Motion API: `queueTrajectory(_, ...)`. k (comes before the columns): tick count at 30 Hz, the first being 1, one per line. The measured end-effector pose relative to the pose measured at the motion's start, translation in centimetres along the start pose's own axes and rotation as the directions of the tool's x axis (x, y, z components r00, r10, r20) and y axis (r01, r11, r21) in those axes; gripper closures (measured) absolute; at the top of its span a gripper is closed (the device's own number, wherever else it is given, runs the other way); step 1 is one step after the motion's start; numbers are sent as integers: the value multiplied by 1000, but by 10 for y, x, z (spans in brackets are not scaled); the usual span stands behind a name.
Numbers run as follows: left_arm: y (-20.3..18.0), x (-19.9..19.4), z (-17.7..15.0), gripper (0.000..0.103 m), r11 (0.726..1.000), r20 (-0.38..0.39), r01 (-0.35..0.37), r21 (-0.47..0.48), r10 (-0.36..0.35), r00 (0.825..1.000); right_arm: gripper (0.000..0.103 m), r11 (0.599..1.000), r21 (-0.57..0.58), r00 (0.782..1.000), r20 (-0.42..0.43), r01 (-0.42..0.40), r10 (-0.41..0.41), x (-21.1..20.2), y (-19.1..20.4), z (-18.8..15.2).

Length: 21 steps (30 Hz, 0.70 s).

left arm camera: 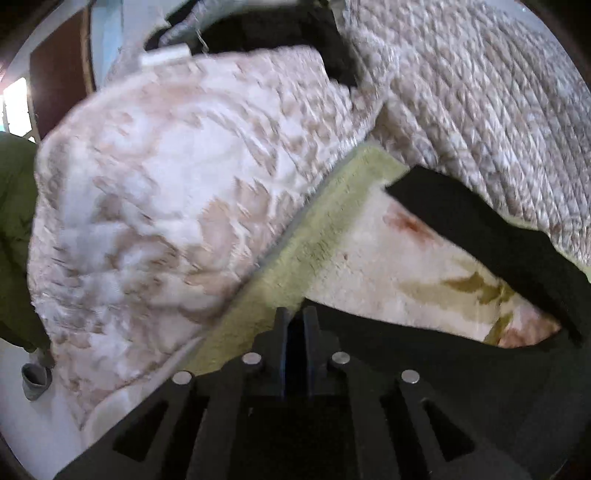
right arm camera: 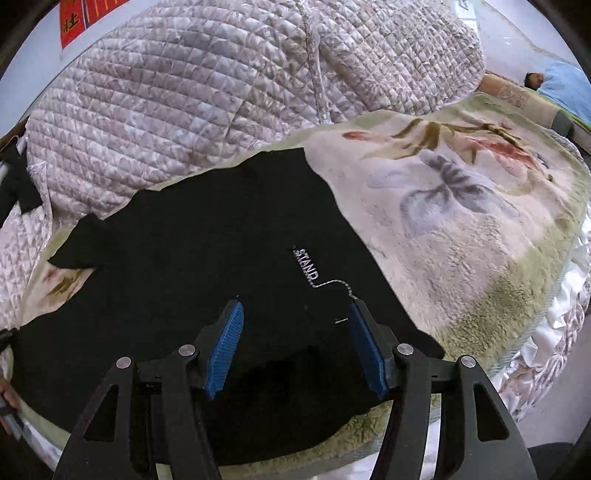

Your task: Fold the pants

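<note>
Over the floral blanket (right arm camera: 461, 221): your right gripper (right arm camera: 295, 317) gapes wide, empty, above black pants (right arm camera: 221, 240).
Left gripper (left arm camera: 297, 325) pinched nearly closed; held fabric indiscernible; quilt (left arm camera: 147, 184) at 10 o'clock blurred.

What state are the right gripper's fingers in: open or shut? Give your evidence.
Open. The right gripper hovers over the black pants; its blue pads stand wide apart with nothing between them.

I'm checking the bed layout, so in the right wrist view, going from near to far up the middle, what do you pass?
Right gripper with its jaws open → black pants spread flat → floral fleece blanket, showing as a thin strip past the pants → quilted comforter heaped up → wall with a red poster.
</note>
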<state>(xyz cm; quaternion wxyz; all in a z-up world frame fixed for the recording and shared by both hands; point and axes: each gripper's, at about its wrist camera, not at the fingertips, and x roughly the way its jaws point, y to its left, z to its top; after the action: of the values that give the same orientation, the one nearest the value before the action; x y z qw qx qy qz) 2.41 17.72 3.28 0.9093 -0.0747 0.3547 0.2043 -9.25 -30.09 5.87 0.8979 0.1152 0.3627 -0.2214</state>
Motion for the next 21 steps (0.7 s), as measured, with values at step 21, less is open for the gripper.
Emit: queueTrajectory(21,2,-52,-82,70,973,-112,230,10,-227,967,73,979,-178,988,-131,-99,76,10,28,-28)
